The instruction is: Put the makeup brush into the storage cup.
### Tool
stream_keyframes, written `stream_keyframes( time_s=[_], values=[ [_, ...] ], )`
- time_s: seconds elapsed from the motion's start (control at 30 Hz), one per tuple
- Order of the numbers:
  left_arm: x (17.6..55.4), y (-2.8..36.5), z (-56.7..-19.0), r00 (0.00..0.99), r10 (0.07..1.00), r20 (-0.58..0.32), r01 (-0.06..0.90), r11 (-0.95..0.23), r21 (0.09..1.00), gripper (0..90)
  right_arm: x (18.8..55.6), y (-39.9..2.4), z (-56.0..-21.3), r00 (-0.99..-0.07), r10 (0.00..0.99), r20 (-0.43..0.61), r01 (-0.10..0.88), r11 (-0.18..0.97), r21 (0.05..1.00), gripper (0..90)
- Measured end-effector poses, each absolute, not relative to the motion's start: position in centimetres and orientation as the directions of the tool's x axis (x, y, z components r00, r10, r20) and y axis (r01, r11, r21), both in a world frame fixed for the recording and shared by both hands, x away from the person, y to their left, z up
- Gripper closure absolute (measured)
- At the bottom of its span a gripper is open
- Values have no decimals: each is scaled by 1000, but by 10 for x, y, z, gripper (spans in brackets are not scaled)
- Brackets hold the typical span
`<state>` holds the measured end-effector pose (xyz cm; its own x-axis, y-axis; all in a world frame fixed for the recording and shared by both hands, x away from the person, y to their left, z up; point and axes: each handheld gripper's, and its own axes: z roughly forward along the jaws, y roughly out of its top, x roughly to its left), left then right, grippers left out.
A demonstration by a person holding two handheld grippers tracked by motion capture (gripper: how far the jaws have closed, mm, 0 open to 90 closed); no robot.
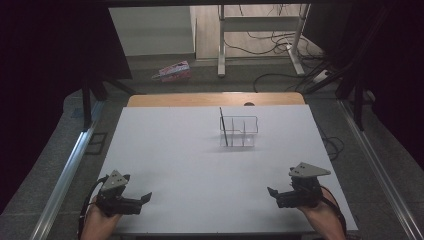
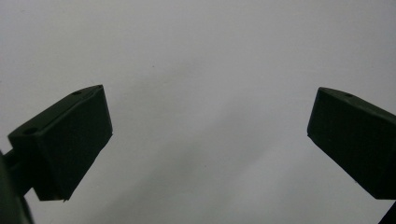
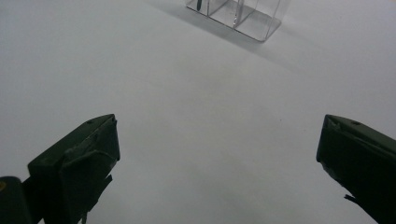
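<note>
Left hand-held gripper (image 1: 146, 196): near-left corner of the white tabletop (image 1: 175, 150), low over the surface, pointing right toward the middle. In the left gripper view its jaws stand wide apart with bare tabletop (image 2: 205, 93) between them, nothing held. Grey three-cornered plate on top, cable trailing off the near edge by the person's left hand (image 1: 97, 220).

Centre, far half of the tabletop: clear divided organizer (image 1: 239, 131), a row of compartments, standing upright. A thin dark pen (image 1: 223, 126) stands in its leftmost compartment, leaning slightly, tip above the rim. Organizer is well apart from both hand-held grippers.

Right hand-held gripper (image 1: 270, 191): near-right corner, low over the tabletop, pointing left toward the middle. In the right gripper view its jaws are also spread wide and empty, tabletop (image 3: 210, 140) between them; the organizer (image 3: 243, 14) sits at the top edge of that view, with the pen's lower end (image 3: 199, 4) just visible inside it. Right hand (image 1: 320, 212) comes in from the near edge.

Beyond the tabletop: cables and desk legs on the floor.
</note>
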<state>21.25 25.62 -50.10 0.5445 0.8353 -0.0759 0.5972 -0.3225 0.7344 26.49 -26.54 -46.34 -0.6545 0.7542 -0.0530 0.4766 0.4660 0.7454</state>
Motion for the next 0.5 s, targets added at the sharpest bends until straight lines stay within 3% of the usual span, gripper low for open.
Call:
stream_keyframes(
  time_s=[0.5],
  values=[
    [213,256,-501,545,835,-76,596,-323,735,4,257,-281,-465,-628,777,-46,491,442,751,0]
  ],
)
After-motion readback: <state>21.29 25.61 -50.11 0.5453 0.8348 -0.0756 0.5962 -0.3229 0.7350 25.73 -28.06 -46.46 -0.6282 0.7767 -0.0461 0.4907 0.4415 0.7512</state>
